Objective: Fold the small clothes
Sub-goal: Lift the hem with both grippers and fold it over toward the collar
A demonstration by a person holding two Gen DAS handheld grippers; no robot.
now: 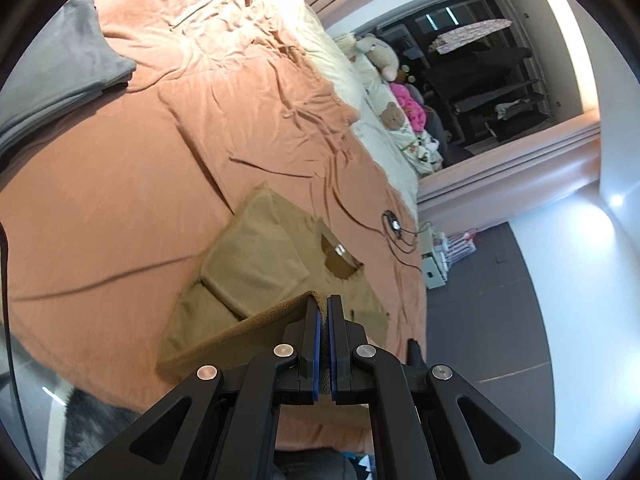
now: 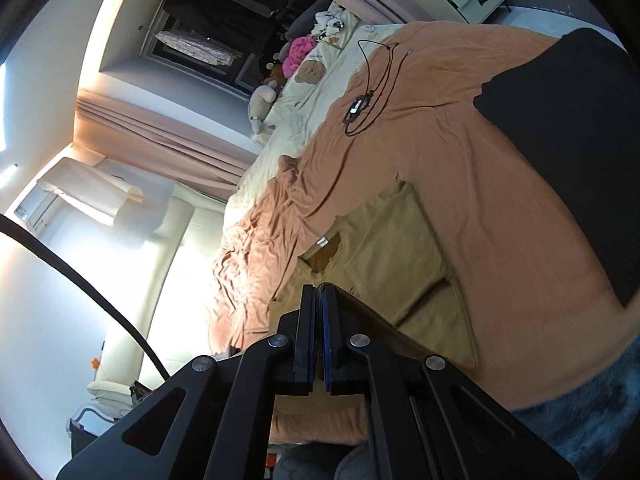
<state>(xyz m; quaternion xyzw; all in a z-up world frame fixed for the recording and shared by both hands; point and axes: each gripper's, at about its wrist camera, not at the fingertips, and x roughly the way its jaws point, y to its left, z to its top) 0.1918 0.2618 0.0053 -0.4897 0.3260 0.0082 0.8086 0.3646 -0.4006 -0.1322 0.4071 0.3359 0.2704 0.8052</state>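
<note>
From the left wrist, the left gripper (image 1: pixel 323 300) is clamped tight on the near hem of a tan shirt (image 1: pixel 256 268) lying on the orange bedspread (image 1: pixel 160 168). From the right wrist, the right gripper (image 2: pixel 315 290) pinches that shirt's (image 2: pixel 394 256) hem too, near a black cloth (image 2: pixel 560 140).

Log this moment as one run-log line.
step: folding | left tongs: shut on tan shirt hem | right tongs: shut on same hem | shirt: sleeves folded in, on orange bedspread
</note>
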